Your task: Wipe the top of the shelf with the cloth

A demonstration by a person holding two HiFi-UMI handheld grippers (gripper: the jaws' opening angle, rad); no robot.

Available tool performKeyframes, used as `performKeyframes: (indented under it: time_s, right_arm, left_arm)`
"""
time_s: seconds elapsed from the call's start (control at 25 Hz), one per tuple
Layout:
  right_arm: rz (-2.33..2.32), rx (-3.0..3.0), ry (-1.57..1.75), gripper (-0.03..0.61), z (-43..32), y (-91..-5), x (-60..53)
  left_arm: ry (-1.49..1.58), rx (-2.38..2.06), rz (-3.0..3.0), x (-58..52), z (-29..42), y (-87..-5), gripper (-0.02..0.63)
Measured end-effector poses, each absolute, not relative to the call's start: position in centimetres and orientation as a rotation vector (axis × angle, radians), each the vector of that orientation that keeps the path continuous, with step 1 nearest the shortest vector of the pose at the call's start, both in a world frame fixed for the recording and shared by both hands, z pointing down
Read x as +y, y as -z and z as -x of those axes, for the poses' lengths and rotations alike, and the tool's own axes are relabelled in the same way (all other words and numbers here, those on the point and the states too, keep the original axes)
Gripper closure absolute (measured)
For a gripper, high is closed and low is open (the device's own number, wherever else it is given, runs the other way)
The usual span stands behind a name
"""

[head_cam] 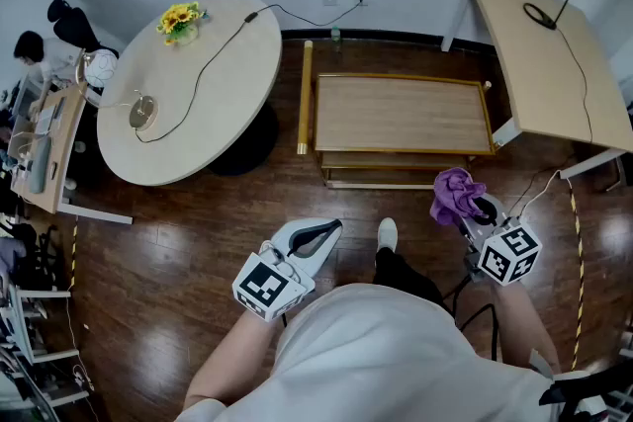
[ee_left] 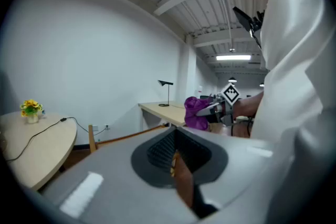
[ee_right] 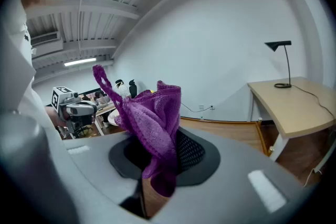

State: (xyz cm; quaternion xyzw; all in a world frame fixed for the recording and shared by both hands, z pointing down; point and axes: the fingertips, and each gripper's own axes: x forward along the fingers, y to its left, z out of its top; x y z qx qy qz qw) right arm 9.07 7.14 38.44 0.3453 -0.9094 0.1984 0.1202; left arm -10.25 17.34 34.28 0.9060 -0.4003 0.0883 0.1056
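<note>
Head view: the shelf (head_cam: 401, 114) stands at twelve o'clock and my right gripper (head_cam: 473, 212) at four carries the cloth (head_cam: 453, 193), so I'm in the approach. Left gripper view: my left gripper (ee_left: 175, 157) is closed on nothing. Right gripper view: the jaws clamp the cloth. Next, I'd reach forward and lower it onto the top.

The right gripper (head_cam: 473, 211) grips a purple cloth (head_cam: 453, 193) near the low wooden shelf (head_cam: 401, 114); the left gripper (head_cam: 326, 230) hovers apart.

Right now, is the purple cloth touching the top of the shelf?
Apart. In the head view, the cloth is clamped in the right gripper above the floor, with a clear gap to the shelf.
</note>
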Motion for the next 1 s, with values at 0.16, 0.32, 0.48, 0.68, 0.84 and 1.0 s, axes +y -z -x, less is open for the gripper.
performKeyframes:
  time_s: [0.16,0.32,0.48,0.68,0.84,1.0]
  right_arm:
    - [-0.924,-2.653,-0.598,0.482,-9.1,-38.7,-0.5]
    - [-0.794,-2.645,-0.552,0.482,-7.1,-40.6,-7.4]
    - [-0.732,-2.651,-0.624,0.482,-2.2,-44.3,-12.4]
    - [-0.72,-2.622,-0.732,0.482,3.9,-47.8,-16.8]
    - [-0.769,-2.585,-0.855,0.482,8.9,-50.8,-19.9]
    - [-0.794,-2.53,-0.945,0.482,14.1,-54.4,-22.3]
  left_arm:
    - [-0.265,-1.185,-2.626,11.2,8.1,-32.9,0.595]
    - [-0.258,-1.226,-2.608,6.4,6.9,-32.4,0.595]
    - [-0.256,-1.25,-2.578,3.7,7.7,-32.9,0.595]
    - [-0.293,-1.203,-2.558,0.6,10.0,-33.9,0.595]
    - [-0.342,-1.139,-2.607,-1.6,12.5,-33.6,0.595]
    - [-0.345,-1.107,-2.612,-4.0,16.0,-33.7,0.595]
